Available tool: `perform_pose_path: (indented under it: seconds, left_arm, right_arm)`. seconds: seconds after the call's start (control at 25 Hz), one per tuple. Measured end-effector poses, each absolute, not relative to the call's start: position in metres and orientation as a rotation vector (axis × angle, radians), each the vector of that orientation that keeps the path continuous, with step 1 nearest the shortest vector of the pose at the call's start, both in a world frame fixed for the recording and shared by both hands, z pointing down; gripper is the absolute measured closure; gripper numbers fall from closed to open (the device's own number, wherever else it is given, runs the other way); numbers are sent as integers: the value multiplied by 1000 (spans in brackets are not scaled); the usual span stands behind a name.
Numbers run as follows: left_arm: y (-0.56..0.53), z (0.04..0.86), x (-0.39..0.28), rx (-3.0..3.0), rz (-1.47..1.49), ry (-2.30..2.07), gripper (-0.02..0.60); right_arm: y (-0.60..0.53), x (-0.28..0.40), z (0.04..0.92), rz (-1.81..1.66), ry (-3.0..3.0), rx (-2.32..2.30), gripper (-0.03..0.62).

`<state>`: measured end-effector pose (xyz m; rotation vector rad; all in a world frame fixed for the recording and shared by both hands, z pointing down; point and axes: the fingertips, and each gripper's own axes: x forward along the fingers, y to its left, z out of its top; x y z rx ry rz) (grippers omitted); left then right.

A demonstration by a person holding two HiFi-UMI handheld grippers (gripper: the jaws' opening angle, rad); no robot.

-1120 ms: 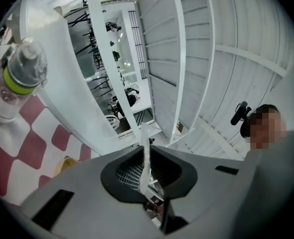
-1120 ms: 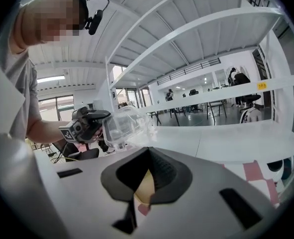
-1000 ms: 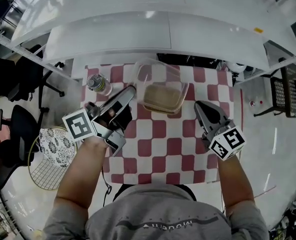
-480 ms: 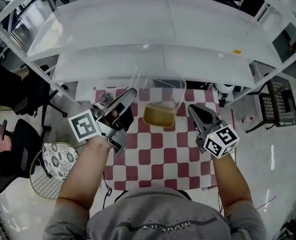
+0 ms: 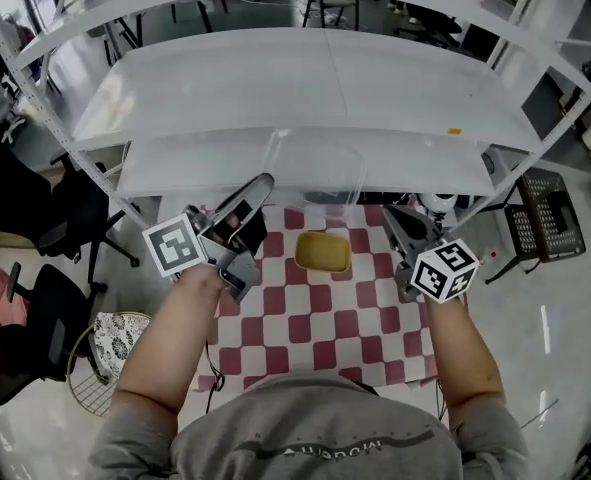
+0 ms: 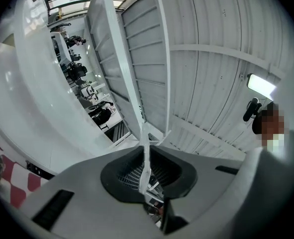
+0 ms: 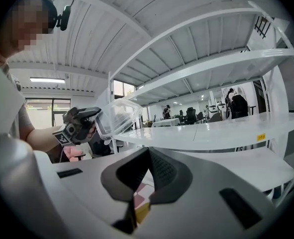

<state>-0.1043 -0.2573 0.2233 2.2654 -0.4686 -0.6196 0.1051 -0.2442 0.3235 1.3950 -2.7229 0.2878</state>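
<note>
1. The left gripper (image 5: 262, 181) has its jaws clamped on the thin rim of a clear, rounded-rectangular plastic container (image 5: 313, 164). The left gripper view shows that edge pinched flat between the pads, with no gap left.
2. The container hangs in the air, tilted, in front of the lowest board of the white metal shelf rack (image 5: 275, 78) — lifted off the table below. In the right gripper view it shows as a see-through tub (image 7: 118, 117) held out from the left gripper's tips.
3. The right gripper (image 5: 389, 218) has its jaws drawn together with nothing between them. It sits near the container's right side but apart from it.
4. A tan, flat rectangular block (image 5: 323, 251) lies on the red-and-white checked tablecloth (image 5: 350, 313), between the two grippers and under the container.
5. Count — two grippers, each carrying one marker cube; one clear container; one tan block.
</note>
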Motion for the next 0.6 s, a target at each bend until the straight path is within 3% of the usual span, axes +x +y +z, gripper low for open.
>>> perform_pose_path:
  seconds: [0.6]
  left_arm:
    - [-231,172,-123,2357,-587,-340,537]
  right_arm:
    - [-215,93,273,183,-2689,1550,570]
